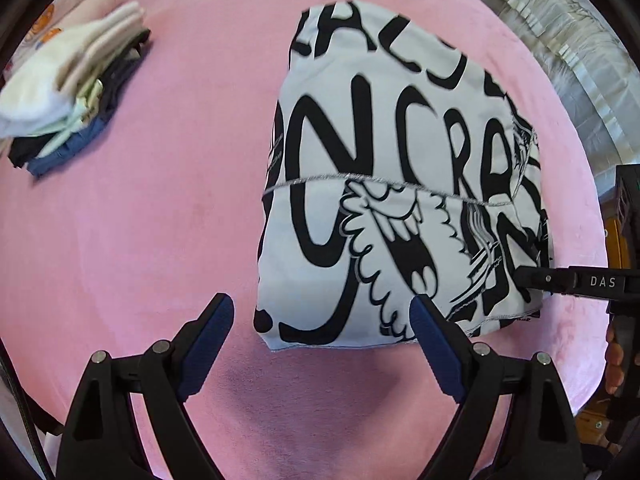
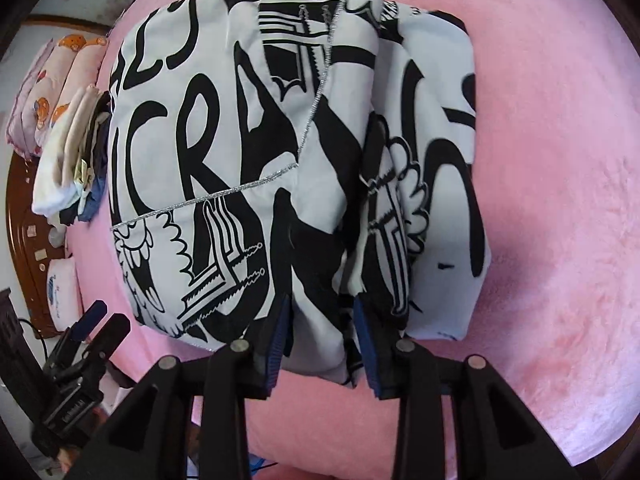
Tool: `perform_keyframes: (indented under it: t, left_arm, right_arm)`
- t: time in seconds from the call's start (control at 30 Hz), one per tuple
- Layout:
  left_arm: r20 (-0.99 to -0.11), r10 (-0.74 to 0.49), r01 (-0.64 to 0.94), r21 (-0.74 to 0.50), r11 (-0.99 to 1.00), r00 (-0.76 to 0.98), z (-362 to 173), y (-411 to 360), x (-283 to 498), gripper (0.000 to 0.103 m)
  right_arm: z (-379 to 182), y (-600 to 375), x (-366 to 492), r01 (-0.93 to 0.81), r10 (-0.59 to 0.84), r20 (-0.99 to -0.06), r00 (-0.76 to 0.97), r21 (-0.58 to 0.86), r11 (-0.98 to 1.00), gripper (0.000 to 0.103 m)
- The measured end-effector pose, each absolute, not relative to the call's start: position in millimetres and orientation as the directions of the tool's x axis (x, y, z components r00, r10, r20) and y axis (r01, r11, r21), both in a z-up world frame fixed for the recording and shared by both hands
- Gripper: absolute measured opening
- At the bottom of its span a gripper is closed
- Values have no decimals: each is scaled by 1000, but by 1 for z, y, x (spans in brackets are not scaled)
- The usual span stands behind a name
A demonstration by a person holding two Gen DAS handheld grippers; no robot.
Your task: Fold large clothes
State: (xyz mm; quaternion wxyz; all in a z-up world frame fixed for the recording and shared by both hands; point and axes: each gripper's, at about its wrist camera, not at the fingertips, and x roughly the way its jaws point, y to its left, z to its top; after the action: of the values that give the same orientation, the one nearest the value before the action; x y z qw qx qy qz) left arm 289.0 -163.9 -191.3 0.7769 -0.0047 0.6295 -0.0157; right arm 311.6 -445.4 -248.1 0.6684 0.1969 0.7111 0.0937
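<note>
Pink plush blanket (image 1: 160,220) covers the bed, soft and slightly fuzzy, and on it lies one large white garment printed with bold black lettering and cartoon drawings (image 1: 400,184), folded into a thick rectangular bundle with a silver stitched seam across it. Two grippers work here. The left gripper (image 1: 322,320) hangs above the blanket at the bundle's near edge, its blue-padded fingers spread wide with nothing between them. The right gripper (image 2: 322,336) has its fingers narrow, a fold of the printed cloth lying between them; I cannot tell whether the pads press it. One stack of folded clothes in cream, pale green, black and blue (image 1: 76,92) sits well apart. Beyond are patterned pillows (image 2: 52,92) and a dark wooden headboard (image 2: 24,248).
</note>
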Motion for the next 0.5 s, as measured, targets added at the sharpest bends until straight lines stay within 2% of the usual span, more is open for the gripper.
perform_keyframes:
  t: [0.07,0.1,0.23,0.5]
  left_arm:
    - [-982,-27,17,-24,1000,189,-199,-161,292,88]
    - [-983,-16,10,-15,1000,182,-203,-160,295,88]
    - [-987,-5,10,-4,1000,160,-214,-158,300,88]
    - [-986,6,14,9,1000,165,-217,-151,303,88]
  right_arm:
    - [-248,-439,313,139,387,-922,-23,380,915,31]
    - [-248,-436,314,137,376,-926,-19,370,919,23]
    - [-246,-426,314,152,350,-936,36,351,924,8]
    - [-220,-422,303,165,244,-954,172,272,948,5]
